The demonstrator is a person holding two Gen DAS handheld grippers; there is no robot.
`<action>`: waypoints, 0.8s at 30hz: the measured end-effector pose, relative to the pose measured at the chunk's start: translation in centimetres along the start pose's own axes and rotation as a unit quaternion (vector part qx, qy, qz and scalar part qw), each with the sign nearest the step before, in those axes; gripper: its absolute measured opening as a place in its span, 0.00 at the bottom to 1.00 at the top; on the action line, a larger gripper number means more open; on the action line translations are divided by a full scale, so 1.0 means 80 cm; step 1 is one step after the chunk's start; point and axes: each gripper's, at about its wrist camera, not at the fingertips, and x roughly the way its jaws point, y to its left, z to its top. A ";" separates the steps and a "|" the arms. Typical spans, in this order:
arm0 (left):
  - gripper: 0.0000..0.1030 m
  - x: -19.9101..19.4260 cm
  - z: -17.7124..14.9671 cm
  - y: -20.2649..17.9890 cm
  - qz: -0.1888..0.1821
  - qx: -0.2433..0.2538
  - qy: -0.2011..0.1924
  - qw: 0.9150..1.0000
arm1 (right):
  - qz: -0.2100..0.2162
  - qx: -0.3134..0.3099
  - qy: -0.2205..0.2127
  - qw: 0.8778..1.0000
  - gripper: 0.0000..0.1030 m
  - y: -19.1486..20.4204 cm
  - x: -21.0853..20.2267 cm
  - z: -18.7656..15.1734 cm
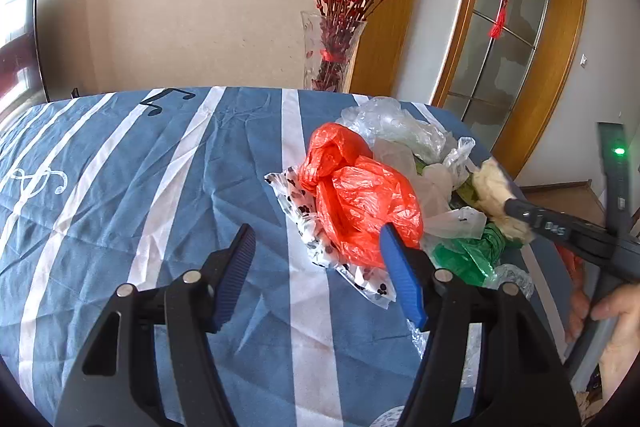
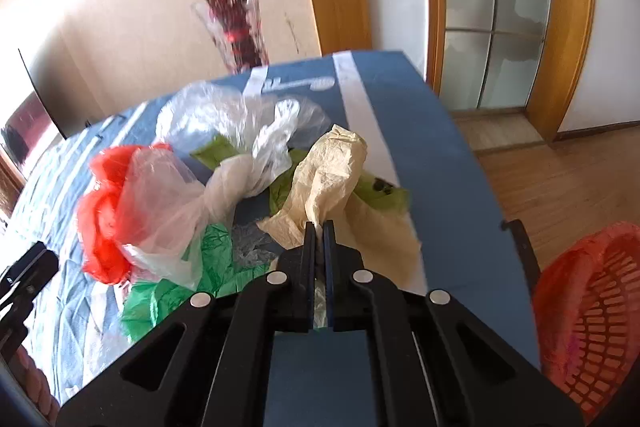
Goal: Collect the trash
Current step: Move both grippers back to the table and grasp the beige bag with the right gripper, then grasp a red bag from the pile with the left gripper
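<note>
A heap of trash lies on the blue striped tablecloth (image 1: 160,187): a red plastic bag (image 1: 360,199), clear bags (image 1: 396,127), a spotted clear wrapper (image 1: 304,219), a green bag (image 1: 468,255) and a cream crumpled paper (image 2: 332,167). My left gripper (image 1: 320,267) is open and empty just in front of the red bag. My right gripper (image 2: 319,227) is shut on the cream paper and lifts it slightly; it also shows in the left wrist view (image 1: 516,211). The red bag (image 2: 104,219), clear bags (image 2: 224,119) and green bag (image 2: 176,291) lie left of it.
A glass vase (image 1: 332,55) of red branches stands at the table's far edge. An orange-red mesh basket (image 2: 592,311) sits below the table's right edge over the wood floor (image 2: 560,179). A wooden-framed glass door (image 1: 504,39) is behind.
</note>
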 end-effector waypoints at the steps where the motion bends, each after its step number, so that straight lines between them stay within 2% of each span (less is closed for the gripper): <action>1: 0.61 0.001 0.000 -0.001 -0.001 0.000 0.001 1.000 | -0.002 0.003 -0.010 1.000 0.04 -0.004 -0.010 -0.001; 8: 0.58 0.017 0.010 -0.021 -0.015 -0.001 0.011 1.000 | -0.012 0.003 -0.046 0.999 0.04 -0.023 -0.052 -0.004; 10: 0.54 0.023 0.015 -0.027 -0.019 -0.005 0.016 1.000 | -0.016 -0.002 -0.047 0.999 0.04 -0.026 -0.058 -0.006; 15: 0.52 0.037 0.029 -0.044 -0.027 -0.010 0.023 0.999 | -0.022 -0.007 -0.043 0.999 0.04 -0.029 -0.059 -0.011; 17: 0.50 0.038 0.032 -0.050 -0.045 -0.014 0.021 0.999 | -0.022 -0.007 -0.039 0.999 0.04 -0.030 -0.058 -0.013; 18: 0.51 0.037 0.033 -0.053 -0.036 -0.008 0.016 0.999 | -0.023 -0.009 -0.037 0.999 0.04 -0.030 -0.058 -0.014; 19: 0.51 0.040 0.034 -0.060 -0.001 0.010 0.010 1.000 | -0.024 -0.010 -0.036 0.999 0.04 -0.031 -0.057 -0.015; 20: 0.49 0.043 0.035 -0.061 0.010 0.015 0.014 1.000 | -0.025 -0.010 -0.035 0.999 0.04 -0.031 -0.056 -0.015; 23: 0.37 0.064 0.034 -0.054 0.001 0.002 0.048 0.999 | -0.024 -0.010 -0.032 0.999 0.04 -0.031 -0.057 -0.017; 24: 0.28 0.069 0.033 -0.052 0.004 0.001 0.055 0.998 | -0.024 -0.011 -0.031 0.999 0.04 -0.031 -0.057 -0.018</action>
